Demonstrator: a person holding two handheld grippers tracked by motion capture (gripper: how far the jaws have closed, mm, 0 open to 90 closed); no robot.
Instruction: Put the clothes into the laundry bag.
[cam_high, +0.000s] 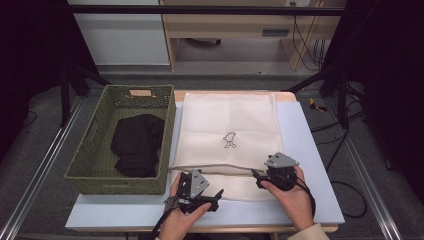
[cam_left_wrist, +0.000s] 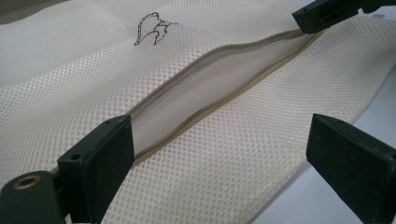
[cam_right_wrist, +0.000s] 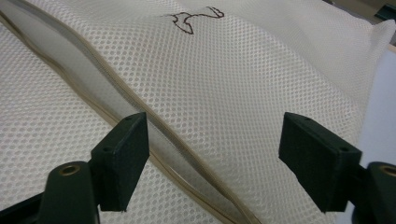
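Cream mesh laundry bag (cam_high: 227, 130) laid flat on the table (cam_high: 310, 150), just right of a green woven basket (cam_high: 90, 165) (dark clothing (cam_high: 136, 145) inside), left gripper (cam_high: 212, 196) and right gripper (cam_high: 259, 179) held over the bag's tan-edged opening (cam_left_wrist: 210, 79), jaws of both spread, nothing pinched.

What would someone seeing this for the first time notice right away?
Most striking is the cream mesh laundry bag spread flat across the table's middle, a small dark emblem at its centre and its zipper opening gaping near the front edge. Both grippers sit at that opening with jaws open, the left gripper at one end and the right gripper at the other. To the left, a green woven basket holds black clothing.
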